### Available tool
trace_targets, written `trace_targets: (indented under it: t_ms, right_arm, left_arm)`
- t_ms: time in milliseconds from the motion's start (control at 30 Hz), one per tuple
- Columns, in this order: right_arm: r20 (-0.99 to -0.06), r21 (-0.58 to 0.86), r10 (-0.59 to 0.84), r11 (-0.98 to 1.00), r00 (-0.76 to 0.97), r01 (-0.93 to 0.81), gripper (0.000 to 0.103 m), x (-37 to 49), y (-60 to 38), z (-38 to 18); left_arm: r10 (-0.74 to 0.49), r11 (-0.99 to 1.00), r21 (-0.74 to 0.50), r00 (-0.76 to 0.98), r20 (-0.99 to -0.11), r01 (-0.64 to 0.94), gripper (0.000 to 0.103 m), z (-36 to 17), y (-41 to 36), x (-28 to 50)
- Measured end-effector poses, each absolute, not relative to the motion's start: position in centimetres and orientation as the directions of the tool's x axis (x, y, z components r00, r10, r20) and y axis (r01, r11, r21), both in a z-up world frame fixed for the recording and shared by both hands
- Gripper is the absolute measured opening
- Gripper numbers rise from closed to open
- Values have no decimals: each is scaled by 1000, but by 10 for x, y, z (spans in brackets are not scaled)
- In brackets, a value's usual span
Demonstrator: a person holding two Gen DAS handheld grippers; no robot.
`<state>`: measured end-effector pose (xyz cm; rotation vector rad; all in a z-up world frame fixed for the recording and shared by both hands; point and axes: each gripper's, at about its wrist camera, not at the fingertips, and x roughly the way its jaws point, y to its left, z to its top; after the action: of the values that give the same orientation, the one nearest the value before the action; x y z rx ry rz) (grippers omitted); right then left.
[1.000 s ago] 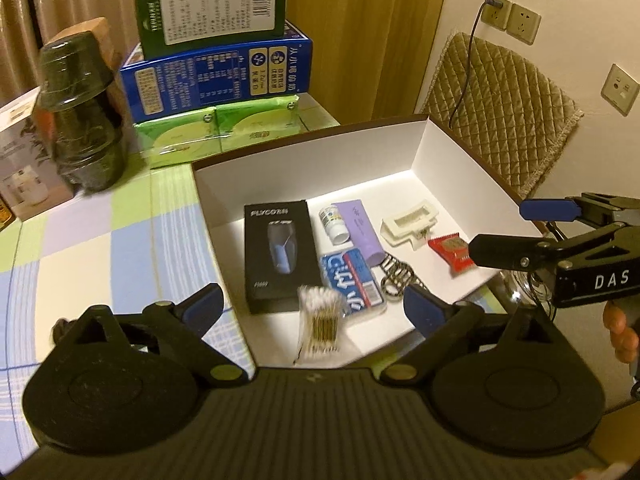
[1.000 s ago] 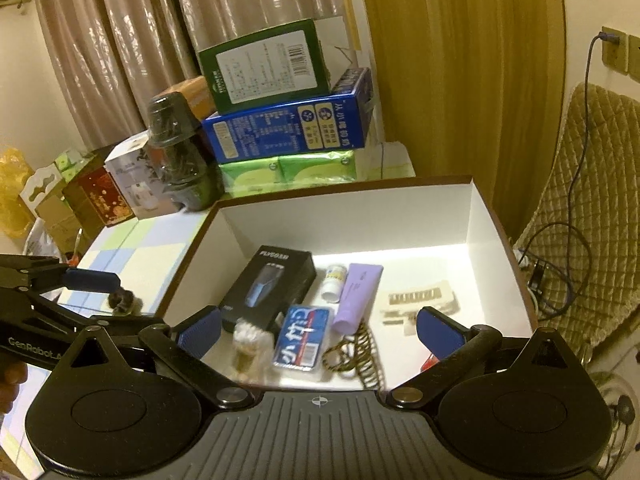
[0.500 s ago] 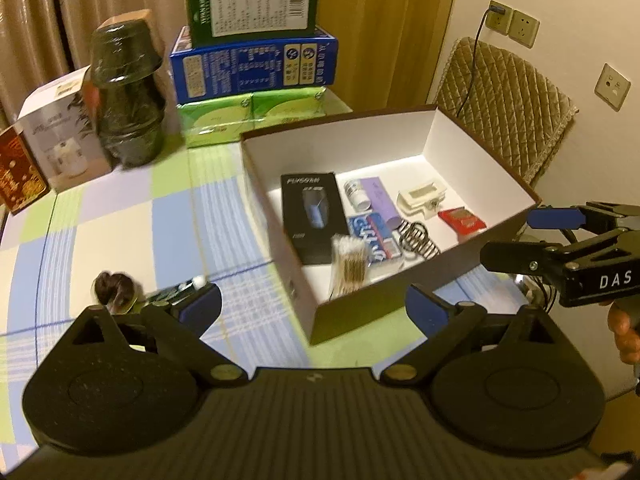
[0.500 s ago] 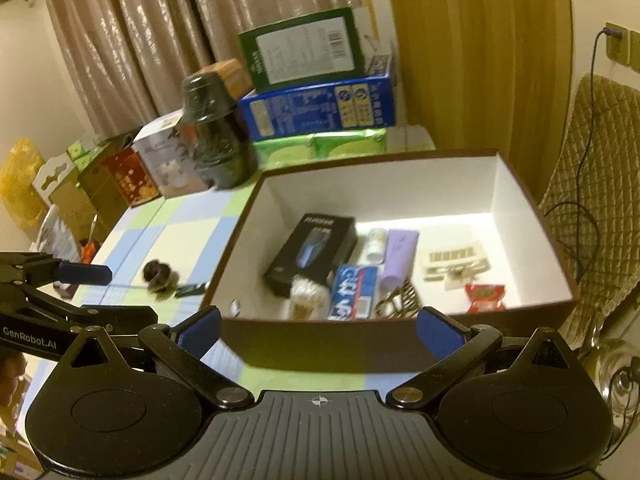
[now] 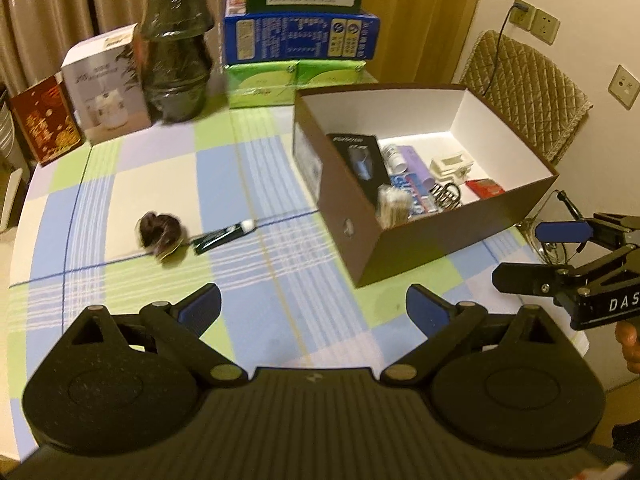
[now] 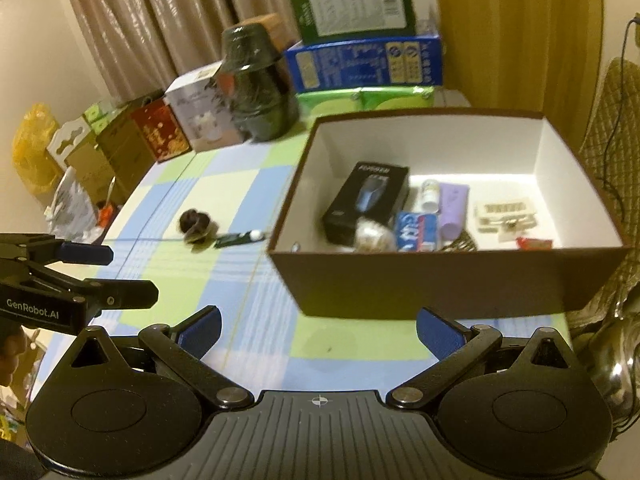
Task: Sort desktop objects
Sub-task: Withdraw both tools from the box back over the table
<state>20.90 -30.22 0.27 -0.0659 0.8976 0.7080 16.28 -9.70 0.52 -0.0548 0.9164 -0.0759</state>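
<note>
A brown box (image 5: 404, 240) (image 6: 440, 276) with a white inside stands on the checked tablecloth and holds a black shaver box (image 5: 360, 160) (image 6: 366, 200), a purple tube (image 6: 453, 208), cotton swabs (image 5: 392, 206), a blue pack (image 6: 416, 230) and other small items. Left of the box lie a dark hair tie (image 5: 158, 232) (image 6: 194, 222) and a small dark tube with a white cap (image 5: 224, 236) (image 6: 239, 239). My left gripper (image 5: 313, 308) (image 6: 92, 270) is open above the near tablecloth. My right gripper (image 6: 318, 328) (image 5: 532, 256) is open in front of the box. Neither holds anything.
Stacked green and blue cartons (image 5: 300, 36), a dark wrapped jar (image 5: 176, 56), a white carton (image 5: 106, 84) and a red one (image 5: 44, 120) line the table's far side. A quilted chair back (image 5: 524, 92) stands right of the box. A hand (image 5: 628, 344) holds the right gripper.
Both grippers have pulled back from over the box towards the near table edge. The hair tie and the small tube have come into view. Both stay open.
</note>
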Motion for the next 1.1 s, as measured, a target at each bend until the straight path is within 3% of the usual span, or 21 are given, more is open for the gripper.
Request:
trace_targets:
  t_ms: [667, 1100]
  right_arm:
    - [-771, 265, 566, 701, 291, -662, 101, 177, -201, -33]
    - [-738, 201, 558, 717, 378, -667, 101, 183, -145, -51]
  left_arm:
    - [-12, 996, -61, 547, -837, -72, 97, -18, -3, 124]
    - [59, 994, 0, 555, -830, -105, 97, -32, 39, 132]
